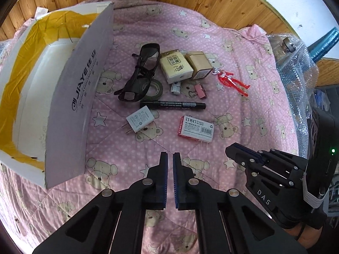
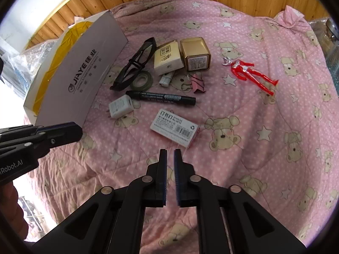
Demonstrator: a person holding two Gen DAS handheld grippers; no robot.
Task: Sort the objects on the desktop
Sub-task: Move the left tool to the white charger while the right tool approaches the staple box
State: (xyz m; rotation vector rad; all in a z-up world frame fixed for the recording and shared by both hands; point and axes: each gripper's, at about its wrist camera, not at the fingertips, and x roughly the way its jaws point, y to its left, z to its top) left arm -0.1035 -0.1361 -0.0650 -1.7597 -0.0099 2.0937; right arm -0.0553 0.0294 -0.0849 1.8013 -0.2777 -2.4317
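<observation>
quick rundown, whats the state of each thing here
left gripper: nearly shut, empty
right gripper: nearly shut, empty
cardboard box: open, flap up
black marker: capped, lying flat
safety glasses: folded, resting on tape roll
staples box: closed, lying flat
gold tin: lid on

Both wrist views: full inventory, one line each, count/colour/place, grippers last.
box: 1, white, yellow-lined, left
sunglasses: 1, black, beside box
tape roll: 1, green, under sunglasses
tissue pack: 1, cream, middle back
tin: 1, gold, right of tissues
binder clip: 1, pink, below tin
figure: 1, red, right
marker: 1, black, centre
charger: 1, white, below marker
staple box: 1, red-white, nearest
quilt: 1, pink
left gripper: nearly shut, empty
right gripper: nearly shut, empty
</observation>
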